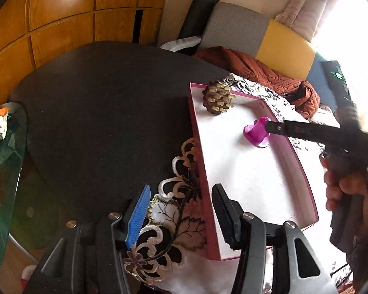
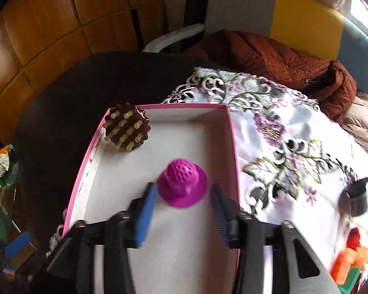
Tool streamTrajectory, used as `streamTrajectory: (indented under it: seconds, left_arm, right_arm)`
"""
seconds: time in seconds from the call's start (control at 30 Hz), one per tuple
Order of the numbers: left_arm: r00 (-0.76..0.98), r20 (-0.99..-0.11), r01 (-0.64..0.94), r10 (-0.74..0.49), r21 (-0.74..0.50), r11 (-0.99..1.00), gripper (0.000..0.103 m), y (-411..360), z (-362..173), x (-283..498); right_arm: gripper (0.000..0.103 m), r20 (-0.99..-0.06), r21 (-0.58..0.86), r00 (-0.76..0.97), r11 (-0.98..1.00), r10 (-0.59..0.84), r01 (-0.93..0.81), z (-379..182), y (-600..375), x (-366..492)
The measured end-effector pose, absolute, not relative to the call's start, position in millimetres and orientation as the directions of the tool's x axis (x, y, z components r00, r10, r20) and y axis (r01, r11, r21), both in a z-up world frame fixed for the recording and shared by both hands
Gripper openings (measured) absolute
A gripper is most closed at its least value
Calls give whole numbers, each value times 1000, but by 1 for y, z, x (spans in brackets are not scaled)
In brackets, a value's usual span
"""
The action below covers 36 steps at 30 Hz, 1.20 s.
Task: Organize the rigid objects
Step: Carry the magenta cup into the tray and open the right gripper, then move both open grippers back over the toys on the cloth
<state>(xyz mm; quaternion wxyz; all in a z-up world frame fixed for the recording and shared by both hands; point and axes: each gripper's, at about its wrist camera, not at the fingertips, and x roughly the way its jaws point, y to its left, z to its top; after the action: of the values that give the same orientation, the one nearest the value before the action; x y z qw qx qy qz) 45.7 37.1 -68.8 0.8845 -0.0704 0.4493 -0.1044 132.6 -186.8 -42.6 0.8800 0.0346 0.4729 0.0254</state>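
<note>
Step in hand, by judgement: placing the magenta plastic hat-shaped piece (image 2: 182, 186) in the shallow pink-rimmed cardboard box (image 2: 233, 152). The next move calls for drawing the right hand-held gripper (image 2: 182, 192) up and back without catching the brim, then fetching another item.

Right wrist view, lower centre: the right hand-held gripper stands open. Its blue pad sits left of the brim and its dark ribbed pad right of it, with a sliver of white floor showing on each side, so nothing is clamped. The piece sits upright on the box floor, brim down, just ahead of and between the fingertips.

Left wrist view, bottom of frame: the left hand-held gripper (image 1: 181, 212) is open and empty, hovering over the embroidered white floral cloth (image 1: 169, 220) and the near left wall of the box, well apart from the magenta piece.

Further in, at the box's far left corner: a dark brown scalloped wooden disc with pale pegs (image 2: 127, 127) leans tilted against the rim.

Right edge of the right wrist view: a small black cup (image 2: 357, 197) and a cluster of orange, red and green blocks (image 2: 350, 259) lie on the cloth outside the box, apparently still to be sorted.

Beyond: the dark round tabletop (image 1: 105, 112) and a rust-coloured quilted jacket (image 2: 277, 58).
</note>
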Motion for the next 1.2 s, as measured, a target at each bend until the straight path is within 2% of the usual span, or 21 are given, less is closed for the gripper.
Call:
streamTrajectory:
  seconds: [0.33, 0.67, 0.9, 1.03, 1.2]
  left_arm:
    - [572, -780, 156, -252, -198, 968, 53, 19, -63, 42]
    - [581, -771, 222, -263, -161, 962, 53, -2, -51, 34]
    - [574, -769, 274, -281, -143, 951, 53, -23, -42, 30]
    - [569, -766, 306, -299, -141, 942, 53, -37, -38, 27]
    - [525, -781, 346, -340, -170, 923, 53, -56, -39, 25]
  right_arm:
    - [66, -773, 81, 632, 996, 49, 22, -20, -225, 59]
    - [69, -760, 11, 648, 996, -49, 87, -13, -275, 2]
    - [76, -752, -31, 638, 975, -168, 220, -8, -342, -33]
    - [78, -732, -47, 622, 931, -278, 361, -8, -396, -55]
    - [78, -744, 44, 554, 800, -374, 599, -30, -468, -92]
